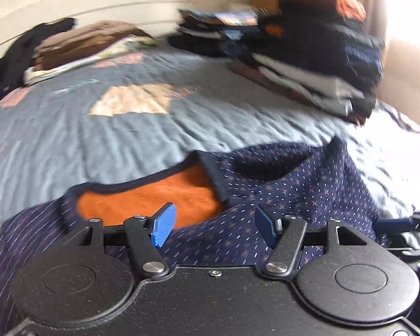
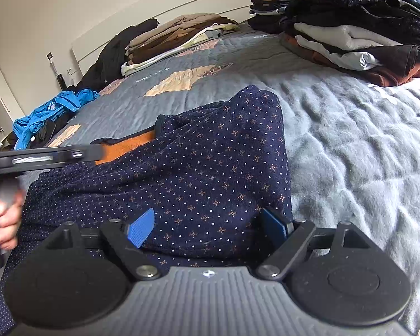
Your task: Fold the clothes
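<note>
Right now, my left gripper (image 1: 214, 225) jaws spread over the garment (image 2: 198, 162), nothing pinched, my right gripper (image 2: 208, 229) wide apart above it.

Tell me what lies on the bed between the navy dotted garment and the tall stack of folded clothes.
Nothing: in the right wrist view only bare grey quilt separates the navy dotted garment from the tall stack of folded clothes.
</note>
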